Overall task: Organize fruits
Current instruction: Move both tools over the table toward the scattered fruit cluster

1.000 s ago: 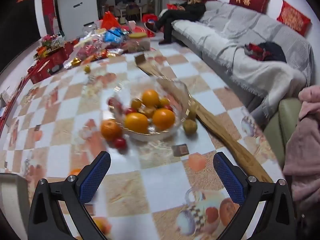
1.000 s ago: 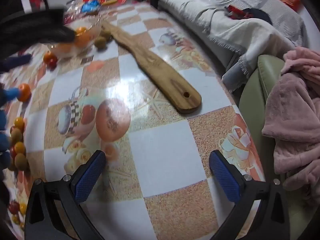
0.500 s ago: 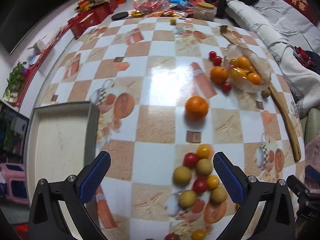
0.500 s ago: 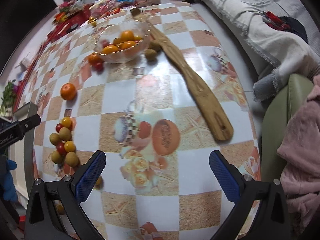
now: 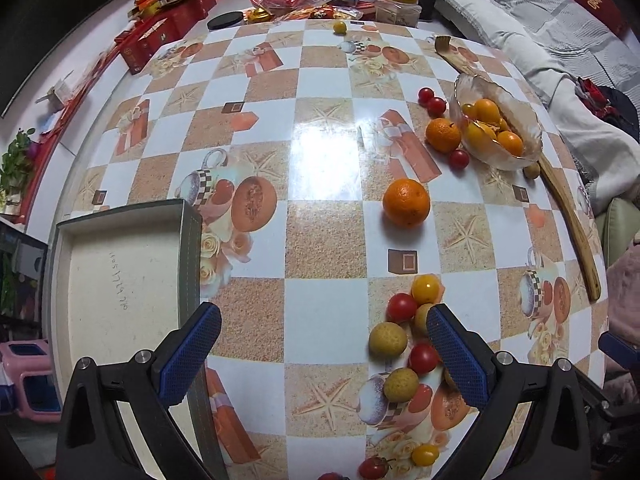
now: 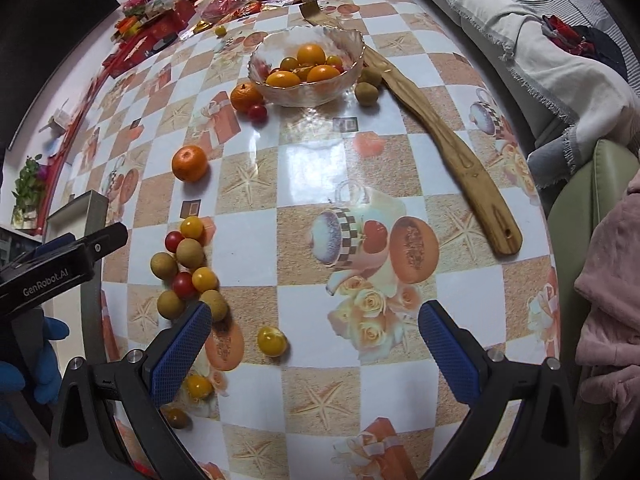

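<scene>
Fruit lies loose across a checkered, fruit-printed tablecloth [image 5: 320, 312], and to my judgement the sorting is only at its approach step, with nothing yet picked up; the left gripper [image 5: 324, 350] hangs over the near edge with its blue-padded jaws spread wide and nothing between them, and the right gripper [image 6: 314, 348] likewise stands released and bare; nearest, at about two o'clock of the left gripper and just beside its right pad, sits a cluster of small red, yellow and tan-brown round fruits [image 5: 404, 332], some touching one another; a lone yellow cherry tomato [image 6: 272, 341] rests between the right gripper's jaws but clear of both; at nine o'clock in the left view lies a shallow grey-rimmed cardboard tray [image 5: 120, 280], holding nothing; farther on, at one o'clock, a single round orange [image 5: 406, 202] stands well apart; beyond it a clear glass bowl [image 6: 344, 44] already holds oranges and small yellow fruits, with another orange and red tomatoes touching or near its wall; a long wooden paddle [image 6: 452, 148] runs past it; the next move likely calls for lowering one gripper squarely around a single small fruit, gently, since round fruit may roll.
</scene>
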The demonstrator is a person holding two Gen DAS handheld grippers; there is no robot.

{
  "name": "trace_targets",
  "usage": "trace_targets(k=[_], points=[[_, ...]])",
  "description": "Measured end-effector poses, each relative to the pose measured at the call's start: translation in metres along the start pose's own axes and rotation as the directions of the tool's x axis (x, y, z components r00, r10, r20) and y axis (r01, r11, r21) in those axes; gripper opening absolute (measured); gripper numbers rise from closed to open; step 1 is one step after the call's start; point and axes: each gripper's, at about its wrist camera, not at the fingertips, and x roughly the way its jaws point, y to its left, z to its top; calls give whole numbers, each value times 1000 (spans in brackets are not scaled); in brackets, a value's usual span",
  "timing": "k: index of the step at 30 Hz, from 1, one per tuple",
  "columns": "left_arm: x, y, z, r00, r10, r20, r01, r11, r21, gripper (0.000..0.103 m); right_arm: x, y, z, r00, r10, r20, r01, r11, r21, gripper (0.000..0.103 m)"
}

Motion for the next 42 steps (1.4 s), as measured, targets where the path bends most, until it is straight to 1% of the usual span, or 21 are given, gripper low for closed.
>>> trace_targets(k=[8,18,32,42], points=[[2,6,8,1000,-8,-3,8,1000,14,103,-2,9,-2,1000,0,-12,0,1000,20,103],[6,6,12,1000,-7,-6,7,1000,22,103,1,18,-1,1000,-1,-23,2,1000,8,103],[10,5,17,1000,-4,-12,4,1000,22,103,5,14,-1,999,-1,-36,2,1000,16,103],[14,-7,26,1000,4,-7,-3,999,44,103,9,8,-4,999,3,-47,-2,1000,22,103]])
